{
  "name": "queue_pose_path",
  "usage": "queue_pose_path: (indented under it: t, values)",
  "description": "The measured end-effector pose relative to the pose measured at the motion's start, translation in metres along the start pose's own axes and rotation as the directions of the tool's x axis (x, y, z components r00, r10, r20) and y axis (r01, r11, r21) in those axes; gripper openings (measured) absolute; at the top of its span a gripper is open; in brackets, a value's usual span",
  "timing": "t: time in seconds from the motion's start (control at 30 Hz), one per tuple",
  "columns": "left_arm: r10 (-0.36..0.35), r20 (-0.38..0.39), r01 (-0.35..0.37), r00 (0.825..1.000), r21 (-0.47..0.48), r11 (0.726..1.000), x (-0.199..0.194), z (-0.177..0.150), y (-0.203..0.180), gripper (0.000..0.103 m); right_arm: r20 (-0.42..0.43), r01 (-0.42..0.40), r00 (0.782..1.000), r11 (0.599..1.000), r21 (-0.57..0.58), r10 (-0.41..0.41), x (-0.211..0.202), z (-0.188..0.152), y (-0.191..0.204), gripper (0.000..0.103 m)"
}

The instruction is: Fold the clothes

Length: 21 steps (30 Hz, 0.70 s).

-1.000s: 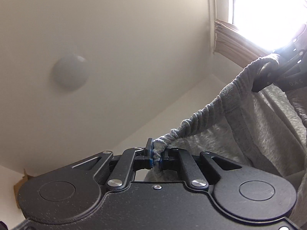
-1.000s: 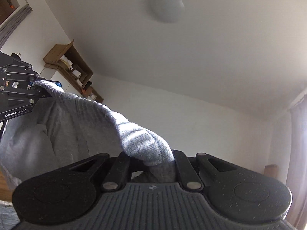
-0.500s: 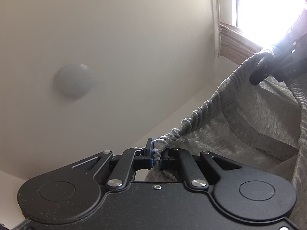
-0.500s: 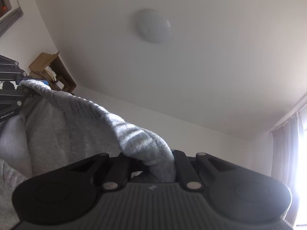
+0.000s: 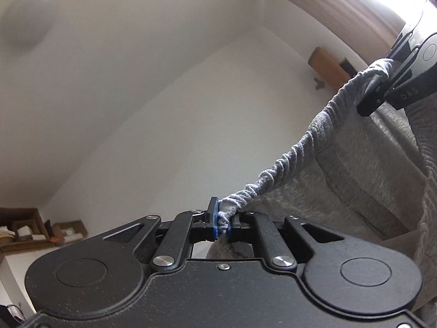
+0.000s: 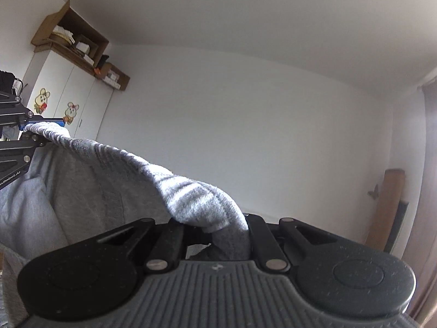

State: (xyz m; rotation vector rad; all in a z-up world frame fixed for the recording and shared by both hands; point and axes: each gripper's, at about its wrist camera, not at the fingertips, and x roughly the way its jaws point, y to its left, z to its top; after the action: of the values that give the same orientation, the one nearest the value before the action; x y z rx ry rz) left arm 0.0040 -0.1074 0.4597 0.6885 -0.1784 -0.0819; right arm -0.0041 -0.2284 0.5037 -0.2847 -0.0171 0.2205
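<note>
A grey knit garment [image 5: 363, 175] with a ribbed elastic band hangs in the air, stretched between both grippers. My left gripper [image 5: 222, 224] is shut on one end of the ribbed band, which bunches between its blue pads. In the left wrist view the right gripper [image 5: 382, 82] grips the band's other end at the upper right. In the right wrist view my right gripper [image 6: 218, 227] is shut on a thick fold of the grey garment [image 6: 90, 183], and the left gripper [image 6: 30, 128] holds it at the far left. The cloth below both grippers is hidden.
Both cameras point up at a white wall and ceiling. A round ceiling lamp [image 5: 24, 19] shows at upper left. Cardboard boxes [image 6: 71, 41] sit on a white wardrobe [image 6: 68, 93] with cartoon stickers. A curtain [image 5: 341, 2] and bright window lie at the upper right.
Both grippers have tilted downward: the ceiling lamp slid up and out of the right view, and wall, wardrobe and boxes came in. The garment stays stretched between them.
</note>
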Motion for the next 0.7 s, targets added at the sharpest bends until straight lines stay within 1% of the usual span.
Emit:
queue_pose_path:
  t: [0.07, 0.13, 0.2, 0.27, 0.33, 0.4, 0.5, 0.53, 0.57, 0.63, 0.67, 0.7]
  values:
    - [-0.047, -0.068, 0.047, 0.997, -0.006, 0.999, 0.056, -0.035, -0.028, 0.006, -0.064, -0.016, 0.998, 1.0, 0.026, 0.017, 0.051, -0.025, 0.001, 0.006]
    - [-0.096, -0.139, 0.095, 0.986, -0.017, 0.995, 0.107, -0.078, -0.062, 0.006, -0.133, -0.029, 0.991, 0.998, 0.051, 0.035, 0.1, -0.051, 0.004, 0.006]
    - [-0.144, -0.21, 0.14, 0.967, -0.035, 0.989, 0.152, -0.119, -0.097, 0.006, -0.217, -0.039, 0.975, 0.997, 0.068, 0.053, 0.139, -0.086, 0.014, 0.006]
    - [-0.19, -0.282, 0.182, 0.94, -0.055, 0.982, 0.189, -0.165, -0.133, 0.006, -0.293, -0.048, 0.954, 0.995, 0.082, 0.07, 0.183, -0.133, 0.026, 0.006]
    - [-0.237, -0.353, 0.222, 0.905, -0.083, 0.971, 0.224, -0.211, -0.17, 0.006, -0.36, -0.059, 0.928, 0.993, 0.107, 0.094, 0.208, -0.172, 0.045, 0.006]
    - [-0.285, -0.42, 0.26, 0.862, -0.117, 0.959, 0.255, -0.258, -0.208, 0.006, -0.424, -0.065, 0.898, 0.988, 0.14, 0.119, 0.229, -0.231, 0.047, 0.006]
    - [-0.341, -0.486, 0.302, 0.804, -0.16, 0.94, 0.283, -0.31, -0.251, 0.006, -0.499, -0.065, 0.853, 0.98, 0.187, 0.152, 0.246, -0.306, 0.059, 0.006]
    - [-0.366, -0.504, 0.32, 0.782, -0.18, 0.93, 0.274, -0.332, -0.25, 0.007, -0.519, -0.057, 0.841, 0.979, 0.198, 0.154, 0.257, -0.33, 0.065, 0.007]
    - [-0.391, -0.521, 0.337, 0.758, -0.2, 0.92, 0.265, -0.354, -0.25, 0.01, -0.538, -0.048, 0.828, 0.977, 0.209, 0.156, 0.268, -0.354, 0.072, 0.007]
    - [-0.439, -0.553, 0.369, 0.708, -0.241, 0.898, 0.246, -0.398, -0.248, 0.012, -0.57, -0.029, 0.808, 0.975, 0.219, 0.152, 0.283, -0.394, 0.075, 0.012]
    - [-0.463, -0.567, 0.383, 0.682, -0.262, 0.886, 0.237, -0.42, -0.248, 0.018, -0.582, -0.014, 0.8, 0.975, 0.223, 0.145, 0.296, -0.413, 0.076, 0.014]
    - [-0.487, -0.565, 0.397, 0.666, -0.285, 0.872, 0.229, -0.429, -0.244, 0.022, -0.588, -0.001, 0.796, 0.973, 0.231, 0.141, 0.305, -0.431, 0.071, 0.021]
